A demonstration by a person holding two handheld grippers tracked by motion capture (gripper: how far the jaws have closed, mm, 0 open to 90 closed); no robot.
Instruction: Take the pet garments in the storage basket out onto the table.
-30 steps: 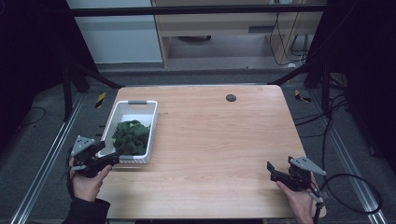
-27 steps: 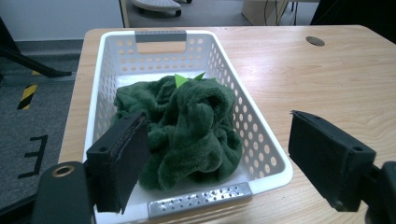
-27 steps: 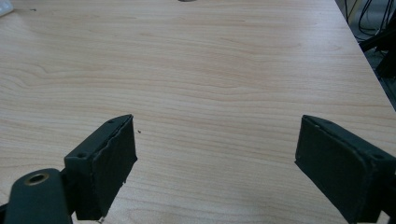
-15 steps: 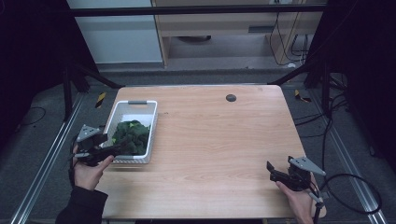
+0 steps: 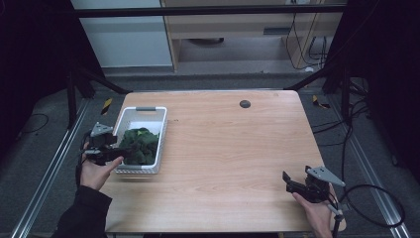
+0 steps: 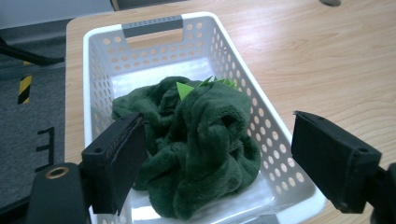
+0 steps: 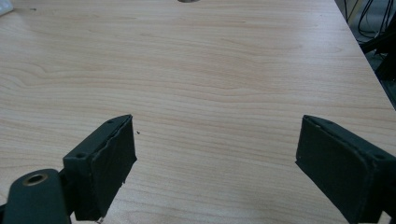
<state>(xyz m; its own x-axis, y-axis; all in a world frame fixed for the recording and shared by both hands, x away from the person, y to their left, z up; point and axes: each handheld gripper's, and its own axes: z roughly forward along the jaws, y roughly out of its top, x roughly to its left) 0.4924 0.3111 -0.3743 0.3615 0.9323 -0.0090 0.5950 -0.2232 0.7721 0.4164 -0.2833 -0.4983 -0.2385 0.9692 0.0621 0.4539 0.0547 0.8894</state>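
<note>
- Left gripper [image 5: 115, 152]: held in the person's left hand at the table's left edge, pointing over the near end of the white perforated basket [image 5: 154, 148].
- Right gripper [image 5: 291, 181]: held low at the near right corner of the wooden table [image 5: 233, 148], pointing left across bare wood.
- Change from one second ago: the left gripper has advanced from the basket's near left corner to above its rim; the right gripper has stayed in place.
- Left jaws: spread wide, gripping nothing, flanking the dark green plush cloth [image 6: 196, 140] without touching it.
- Right jaws: spread wide, empty.
- The cloth lies bunched inside the basket, toward its near end.
</note>
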